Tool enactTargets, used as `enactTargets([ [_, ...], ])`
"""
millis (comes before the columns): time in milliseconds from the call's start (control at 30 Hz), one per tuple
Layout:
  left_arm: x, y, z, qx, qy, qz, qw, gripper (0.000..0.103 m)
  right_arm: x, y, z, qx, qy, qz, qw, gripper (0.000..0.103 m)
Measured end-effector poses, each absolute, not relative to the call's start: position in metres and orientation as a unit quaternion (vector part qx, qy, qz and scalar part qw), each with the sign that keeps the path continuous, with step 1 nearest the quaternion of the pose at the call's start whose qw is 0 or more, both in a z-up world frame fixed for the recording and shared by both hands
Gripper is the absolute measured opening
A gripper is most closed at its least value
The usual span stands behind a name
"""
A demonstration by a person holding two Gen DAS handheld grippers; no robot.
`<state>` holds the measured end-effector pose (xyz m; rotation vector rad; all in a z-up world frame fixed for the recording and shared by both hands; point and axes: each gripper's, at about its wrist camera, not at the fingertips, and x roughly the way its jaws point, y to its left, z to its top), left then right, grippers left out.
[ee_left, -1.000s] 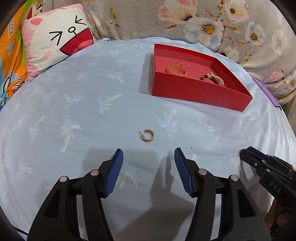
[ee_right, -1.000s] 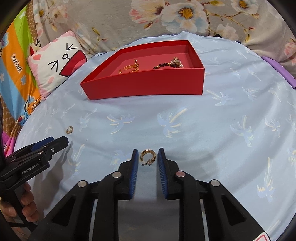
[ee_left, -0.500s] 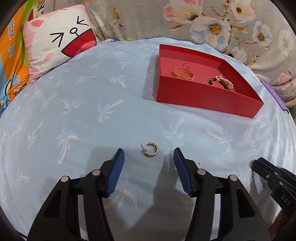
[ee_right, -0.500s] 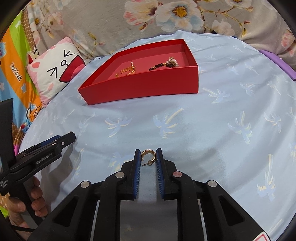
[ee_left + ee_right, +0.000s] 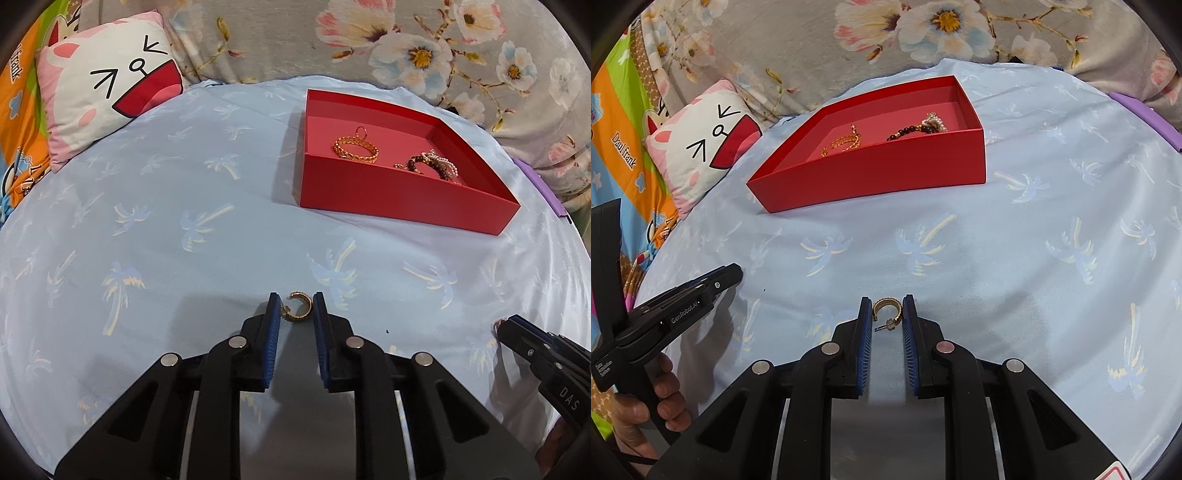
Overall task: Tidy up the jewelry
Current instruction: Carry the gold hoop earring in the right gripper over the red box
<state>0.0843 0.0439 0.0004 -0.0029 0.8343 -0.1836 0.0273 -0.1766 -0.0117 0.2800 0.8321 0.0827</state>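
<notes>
**Left gripper closes in on the second earring**

Since the earlier frames the left gripper [image 5: 295,308] has come forward over its gold hoop earring [image 5: 298,307] and its jaws have just been closing: from wide apart they now stand narrow, the blue pads [image 5: 274,325] pressing the hoop on both sides. It points downward at a slant toward the palm-print bed sheet [image 5: 184,221], on which the hoop rests.

The right gripper [image 5: 887,314] tilts down at a similar slant and is held still, its jaws narrow and clamped on the other gold hoop earring [image 5: 886,307], whose post sticks out between the pads.

A hand [image 5: 646,413] grips the left tool's handle at the lower left of the right wrist view.

Farther back on the sheet sits the red box [image 5: 406,199], holding a gold chain bracelet [image 5: 356,147] and a beaded bracelet [image 5: 432,164].
</notes>
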Motion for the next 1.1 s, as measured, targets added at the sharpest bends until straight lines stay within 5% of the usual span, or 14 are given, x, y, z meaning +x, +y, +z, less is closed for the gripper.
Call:
enactTargets([
  [567, 0.074, 0.022, 0.071, -0.016, 0.365, -0.183, 0.913, 0.017, 0.041, -0.211, 0.051, 0.148, 0.348, 0.059, 0.924, 0.016],
  [1100, 0.196, -0.022, 0.120, 0.013, 0.332, -0.181, 0.926, 0.017, 0.182, -0.260, 0.088, 0.164, 0.340, 0.055, 0.924, 0.016],
])
